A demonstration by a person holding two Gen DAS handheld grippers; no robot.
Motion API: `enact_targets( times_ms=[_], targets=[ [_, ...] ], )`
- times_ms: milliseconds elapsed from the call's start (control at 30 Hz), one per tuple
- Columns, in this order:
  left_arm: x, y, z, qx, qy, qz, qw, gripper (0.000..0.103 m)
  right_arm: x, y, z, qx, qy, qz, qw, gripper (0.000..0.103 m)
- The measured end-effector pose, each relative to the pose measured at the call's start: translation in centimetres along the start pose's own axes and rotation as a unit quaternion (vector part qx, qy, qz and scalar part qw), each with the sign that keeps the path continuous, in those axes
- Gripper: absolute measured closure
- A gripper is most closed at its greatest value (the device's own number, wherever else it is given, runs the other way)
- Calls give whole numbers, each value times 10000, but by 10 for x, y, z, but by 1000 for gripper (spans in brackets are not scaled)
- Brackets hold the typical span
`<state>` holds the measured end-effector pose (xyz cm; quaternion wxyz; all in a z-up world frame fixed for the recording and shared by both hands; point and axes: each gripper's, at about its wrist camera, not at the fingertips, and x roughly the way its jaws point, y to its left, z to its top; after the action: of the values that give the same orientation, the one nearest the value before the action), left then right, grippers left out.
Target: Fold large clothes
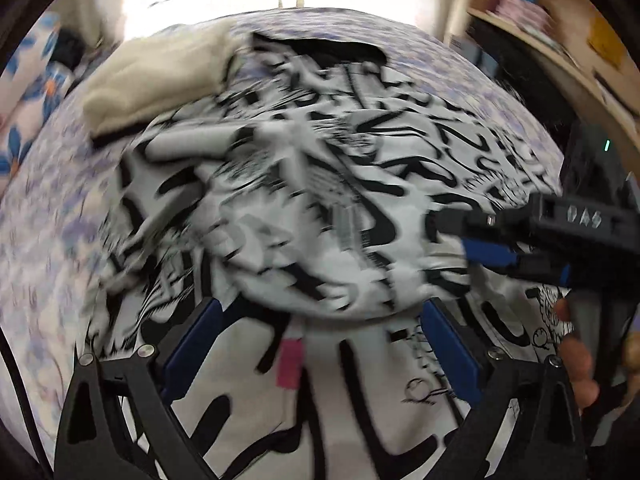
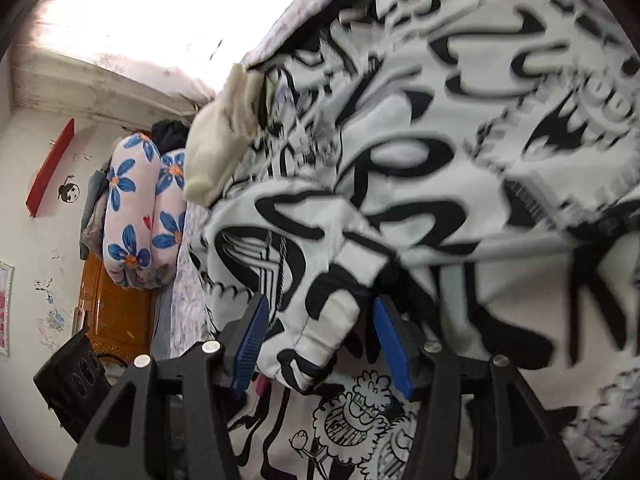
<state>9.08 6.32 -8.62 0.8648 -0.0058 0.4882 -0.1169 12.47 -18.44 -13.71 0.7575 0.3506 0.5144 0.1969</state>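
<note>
Garment: black-and-white graffiti-print top (image 1: 320, 184), large, lying bunched on the bed, a rounded fold heaped over its flatter near part.
Label: pink tag (image 1: 291, 362) shows on the inner fabric just under the folded lip, between the left fingers.
Left gripper (image 1: 324, 344): jaws spread wide over the cloth, blue pads clear of it on both sides; nothing pinched.
Right gripper (image 2: 320, 340): jaws partly spread, a folded lump of the print cloth sitting between the pads; whether the pads press on it I cannot tell, a gap seems to show on either side.
Step in hand: a fold looks just laid over, the left grip let go and the right apparently easing off.
Next move: judged, find a fresh edge or corner of the heap, pinch it cleanly and draw it flat before folding again.
Bed: lilac floral sheet (image 1: 48, 240) under the garment.
Neighbours: cream folded cloth (image 1: 156, 80) touching the garment's far edge; blue-flowered bedding (image 2: 136, 216) well apart.
</note>
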Motion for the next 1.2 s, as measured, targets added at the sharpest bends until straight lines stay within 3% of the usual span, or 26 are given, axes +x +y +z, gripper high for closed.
enact_targets(
  times_ms=[100,167,200,267,433,600,667,767,833,933,1000,1100,1200],
  targets=[
    [0,24,-7,-345,34,67,9994,6,25,2,-2,-52,252,-61,9996,49],
    [1,37,-12,-502,84,159,9986,7,35,11,-2,-260,334,-289,9987,65],
    [2,46,-14,-608,124,201,9979,7,38,21,-2,-529,357,-411,9971,84],
    [3,59,-18,-795,159,240,9964,7,34,52,2,-1210,291,-498,9910,90],
    [8,87,-28,-1205,205,315,9920,7,-29,135,31,-2571,-907,-648,9599,91],
    [12,106,-33,-1458,208,365,9884,7,-80,171,76,-3020,-1836,-978,9303,95],
    [13,112,-33,-1520,205,372,9875,7,-79,162,99,-2893,-1929,-1321,9282,95],
    [15,121,-31,-1659,243,335,9853,7,-55,127,131,-2379,-1628,-1951,9375,94],
    [15,125,-29,-1752,230,245,9840,7,-26,83,142,-1878,-936,-2339,9494,94],
    [16,133,-26,-1839,180,113,9827,7,-5,39,130,-1448,-271,-2019,9683,93],
    [18,136,-23,-1904,202,25,9815,7,1,24,117,-1245,-60,-1724,9771,89],
    [24,141,-19,-2034,264,-175,9786,7,5,10,100,-891,86,-1332,9870,74],
    [28,141,-16,-2177,245,-476,9746,7,10,6,96,-646,103,-1109,9917,70]
  ],
)
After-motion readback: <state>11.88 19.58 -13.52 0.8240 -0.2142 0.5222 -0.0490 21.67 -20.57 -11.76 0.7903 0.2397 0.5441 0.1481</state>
